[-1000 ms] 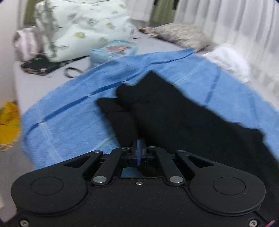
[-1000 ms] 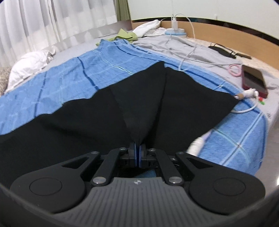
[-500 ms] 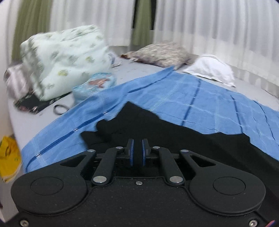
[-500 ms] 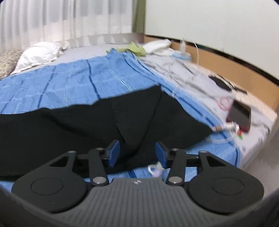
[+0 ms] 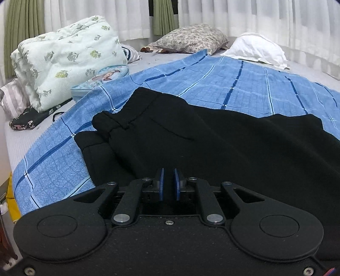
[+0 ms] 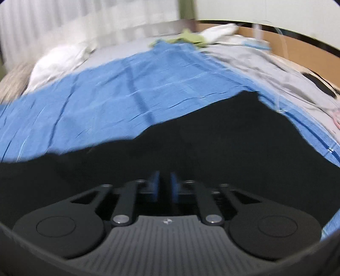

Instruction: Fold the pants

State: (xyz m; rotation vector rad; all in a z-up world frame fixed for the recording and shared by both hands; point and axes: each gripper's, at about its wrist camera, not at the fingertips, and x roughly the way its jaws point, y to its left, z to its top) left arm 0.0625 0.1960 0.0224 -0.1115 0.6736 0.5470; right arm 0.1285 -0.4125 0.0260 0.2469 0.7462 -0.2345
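Setting: home bedroom.
Landmark: bed, grey sheet, covered by a blue checked blanket.
Far edge of bed: floral pillow and white pillow, side by side.
Left part of bed: folded floral quilt, with a small printed pouch beside it.
Behind bed: white sheer curtains with green drapes.
Right side of bed: wooden headboard, with loose clothing near it; detail blurred.
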